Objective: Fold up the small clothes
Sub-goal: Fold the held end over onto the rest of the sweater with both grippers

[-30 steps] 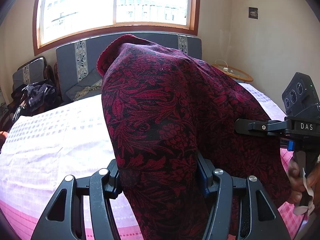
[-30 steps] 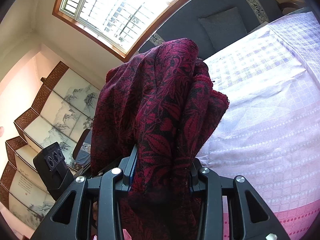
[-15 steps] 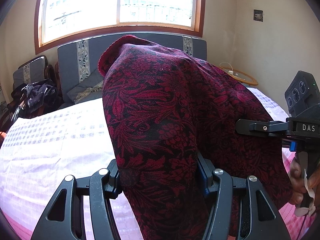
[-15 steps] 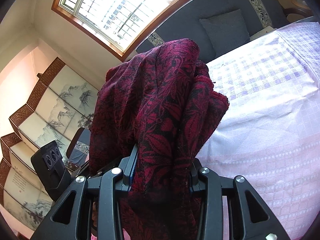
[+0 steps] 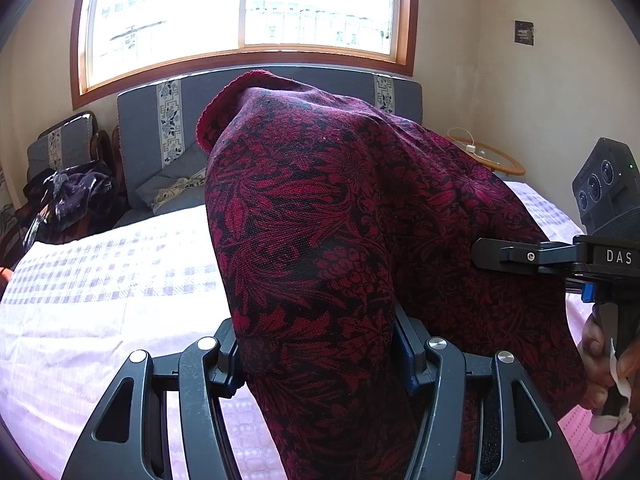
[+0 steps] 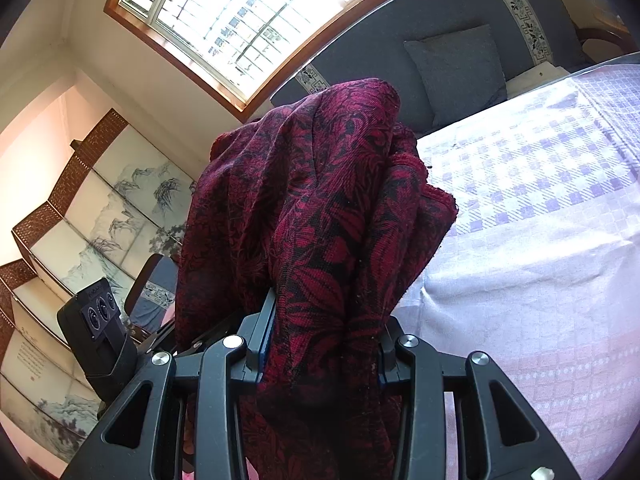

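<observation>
With the left gripper (image 5: 320,360) and right gripper (image 6: 322,344) each clamped on the red floral garment (image 5: 340,220), held above the bed (image 5: 100,280), both needed equal tension lowering toward 12 o'clock.

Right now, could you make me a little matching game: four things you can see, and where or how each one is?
Things:
1. red floral garment
2. lilac checked bedspread
3. grey cushion
4. dark clothes pile

States:
a. heaped on a chair, far left
b. clamped in both grippers, raised
c. leaning on the grey backrest
d. spread flat under everything

Pairs: 1-b, 2-d, 3-c, 4-a
</observation>
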The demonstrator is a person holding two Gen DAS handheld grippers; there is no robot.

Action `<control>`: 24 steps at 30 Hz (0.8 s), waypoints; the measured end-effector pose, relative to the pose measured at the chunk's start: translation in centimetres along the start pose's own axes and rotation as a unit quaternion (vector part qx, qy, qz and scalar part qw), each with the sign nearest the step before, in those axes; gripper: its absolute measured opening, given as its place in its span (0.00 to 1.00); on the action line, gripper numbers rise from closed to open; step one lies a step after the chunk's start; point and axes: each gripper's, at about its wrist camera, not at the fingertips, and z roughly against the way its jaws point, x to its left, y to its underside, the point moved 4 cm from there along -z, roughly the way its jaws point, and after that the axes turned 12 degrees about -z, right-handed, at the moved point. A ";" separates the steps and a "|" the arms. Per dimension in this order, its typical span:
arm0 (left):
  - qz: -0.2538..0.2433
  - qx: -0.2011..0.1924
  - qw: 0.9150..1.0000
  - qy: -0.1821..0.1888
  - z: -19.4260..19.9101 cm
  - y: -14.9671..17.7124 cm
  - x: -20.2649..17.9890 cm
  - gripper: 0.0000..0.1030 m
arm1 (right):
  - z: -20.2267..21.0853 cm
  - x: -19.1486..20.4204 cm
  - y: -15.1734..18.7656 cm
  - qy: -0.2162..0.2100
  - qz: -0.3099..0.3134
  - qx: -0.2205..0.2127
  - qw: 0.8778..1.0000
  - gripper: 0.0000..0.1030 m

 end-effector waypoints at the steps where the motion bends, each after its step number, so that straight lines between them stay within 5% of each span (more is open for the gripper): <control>1: 0.000 0.001 1.000 0.000 -0.1 0.0 0.0 0.57 | 0.0 -0.1 0.0 0.000 -0.002 0.000 1.000 0.34; 24: 0.002 0.008 1.000 -0.004 -2.5 -0.3 1.8 0.57 | -1.8 0.7 0.0 0.005 -0.005 0.001 1.000 0.34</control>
